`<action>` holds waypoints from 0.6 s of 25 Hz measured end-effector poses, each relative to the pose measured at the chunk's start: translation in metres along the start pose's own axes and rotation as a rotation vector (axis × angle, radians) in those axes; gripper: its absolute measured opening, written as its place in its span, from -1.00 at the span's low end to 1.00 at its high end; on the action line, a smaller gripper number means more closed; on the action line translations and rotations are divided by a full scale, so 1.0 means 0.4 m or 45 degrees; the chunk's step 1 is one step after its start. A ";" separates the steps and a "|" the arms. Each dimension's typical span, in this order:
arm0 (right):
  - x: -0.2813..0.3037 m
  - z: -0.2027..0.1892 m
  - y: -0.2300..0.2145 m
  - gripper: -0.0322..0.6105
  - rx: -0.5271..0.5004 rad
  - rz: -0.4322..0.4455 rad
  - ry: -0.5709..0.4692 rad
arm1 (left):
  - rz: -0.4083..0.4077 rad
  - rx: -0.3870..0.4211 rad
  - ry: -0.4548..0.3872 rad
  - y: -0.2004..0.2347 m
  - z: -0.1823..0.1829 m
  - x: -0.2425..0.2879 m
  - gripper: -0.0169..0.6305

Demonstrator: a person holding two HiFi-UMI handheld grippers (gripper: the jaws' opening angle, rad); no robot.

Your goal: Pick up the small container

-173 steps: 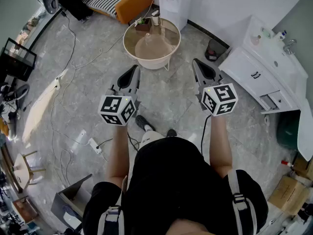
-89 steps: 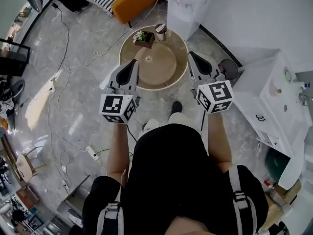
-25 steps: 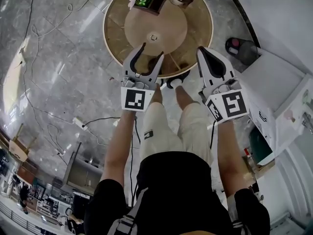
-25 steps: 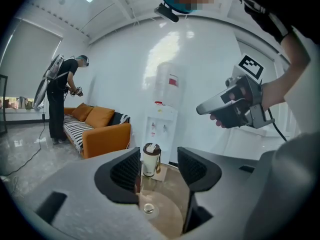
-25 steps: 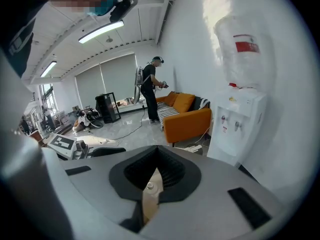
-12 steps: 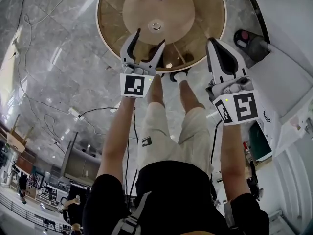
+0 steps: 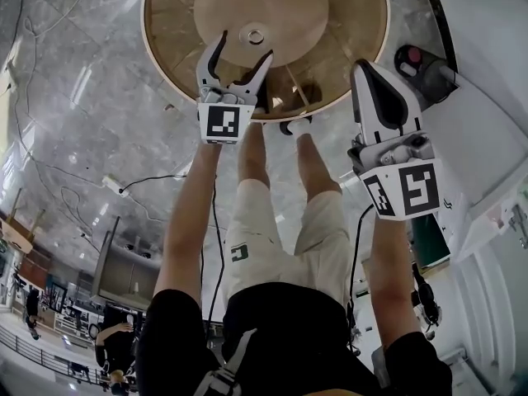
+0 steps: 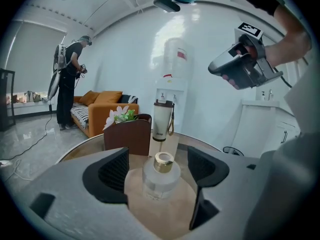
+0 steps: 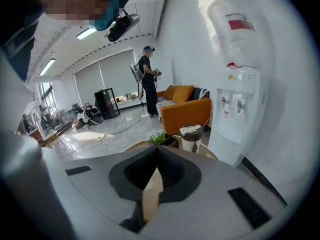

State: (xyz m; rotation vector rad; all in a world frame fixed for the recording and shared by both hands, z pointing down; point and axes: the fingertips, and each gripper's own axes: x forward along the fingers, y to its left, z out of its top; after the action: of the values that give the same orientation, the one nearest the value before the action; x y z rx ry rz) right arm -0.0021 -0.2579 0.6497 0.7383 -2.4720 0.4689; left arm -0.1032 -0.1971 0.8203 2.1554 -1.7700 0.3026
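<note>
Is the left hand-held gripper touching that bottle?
Apart. Left gripper view: hand-held gripper, jaws just opened wider, flanks the bottle, bare table each side.

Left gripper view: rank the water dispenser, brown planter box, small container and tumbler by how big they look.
1. Water dispenser, clearly the largest.
2-3. Brown planter box and small container: they look about alike, and the container sits nearest the camera, so I won't rank them.
4. Tumbler, the smallest.

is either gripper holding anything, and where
Nothing held. Left gripper jaws have just been opening, small glass bottle ahead between them, untouched; right gripper shut, empty.
</note>
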 end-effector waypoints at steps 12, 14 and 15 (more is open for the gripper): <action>0.026 -0.072 -0.055 -0.89 0.030 0.001 0.038 | -0.003 0.082 0.002 -0.014 -0.071 0.100 0.20; 0.028 -0.077 -0.057 -0.89 0.035 0.001 0.039 | -0.005 0.088 0.013 -0.015 -0.082 0.112 0.20; 0.030 -0.080 -0.058 -0.89 0.037 0.003 0.041 | -0.007 0.092 0.021 -0.017 -0.088 0.118 0.20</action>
State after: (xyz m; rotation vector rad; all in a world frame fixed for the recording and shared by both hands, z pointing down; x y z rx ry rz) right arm 0.0147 -0.2665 0.6864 0.7335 -2.4410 0.5149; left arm -0.0854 -0.2252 0.8695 2.2006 -1.7693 0.3871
